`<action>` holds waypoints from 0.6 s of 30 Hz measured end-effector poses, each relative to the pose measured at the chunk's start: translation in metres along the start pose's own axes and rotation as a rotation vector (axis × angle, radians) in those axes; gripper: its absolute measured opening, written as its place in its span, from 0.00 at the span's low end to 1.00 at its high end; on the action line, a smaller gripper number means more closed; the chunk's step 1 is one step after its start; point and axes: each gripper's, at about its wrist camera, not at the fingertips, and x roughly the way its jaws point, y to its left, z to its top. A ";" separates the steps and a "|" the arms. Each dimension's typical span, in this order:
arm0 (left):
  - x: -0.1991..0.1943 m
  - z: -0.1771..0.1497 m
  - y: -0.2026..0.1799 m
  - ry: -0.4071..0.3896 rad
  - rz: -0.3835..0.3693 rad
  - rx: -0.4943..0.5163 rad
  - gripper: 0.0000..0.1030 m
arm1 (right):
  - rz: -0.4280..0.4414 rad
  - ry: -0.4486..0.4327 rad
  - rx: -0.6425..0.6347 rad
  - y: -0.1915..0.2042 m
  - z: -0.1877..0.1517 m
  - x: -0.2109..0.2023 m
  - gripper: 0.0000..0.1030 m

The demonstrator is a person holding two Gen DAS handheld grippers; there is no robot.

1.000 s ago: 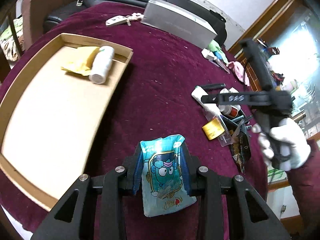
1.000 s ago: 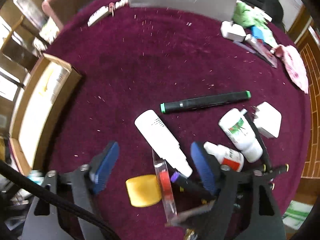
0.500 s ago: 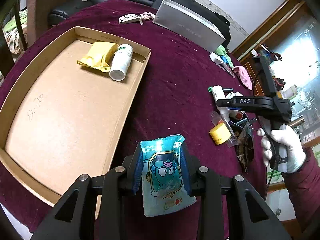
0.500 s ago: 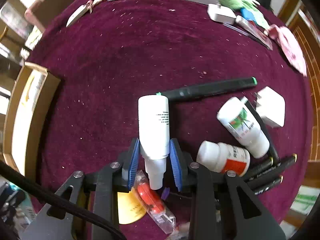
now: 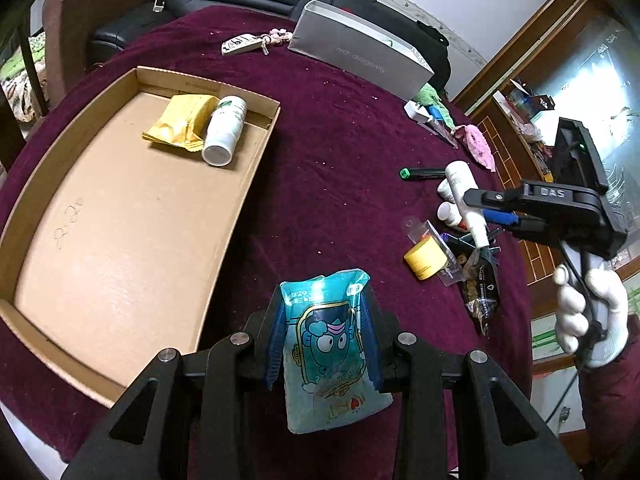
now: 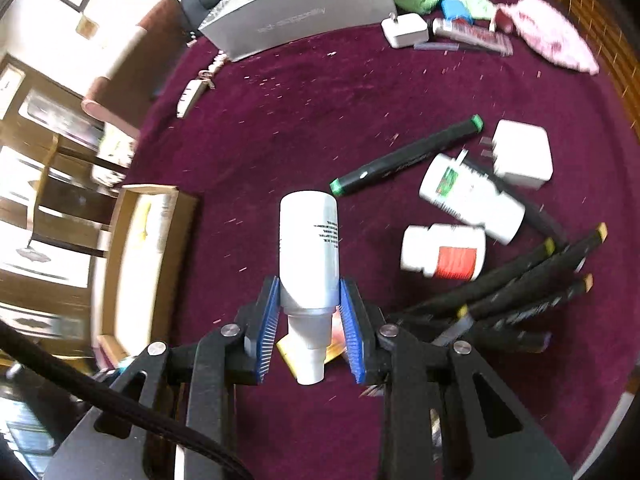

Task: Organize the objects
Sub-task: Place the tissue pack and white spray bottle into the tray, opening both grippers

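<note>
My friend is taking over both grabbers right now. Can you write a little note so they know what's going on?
Left hand-held gripper: shut on the blue cartoon snack pouch, beside the cardboard tray.
Right hand-held gripper: has just closed on the white spray bottle, which is lifted off the cloth.
Done: yellow packet and a white bottle lie in the tray's far corner.
Left: put the pouch and spray bottle in the tray, then likely the pile on the maroon cloth: two pill bottles, black markers, white charger, yellow jar.
</note>
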 end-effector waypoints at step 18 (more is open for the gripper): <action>-0.072 0.032 0.063 -0.109 0.210 0.005 0.28 | 0.369 0.080 0.022 0.076 -0.027 0.031 0.27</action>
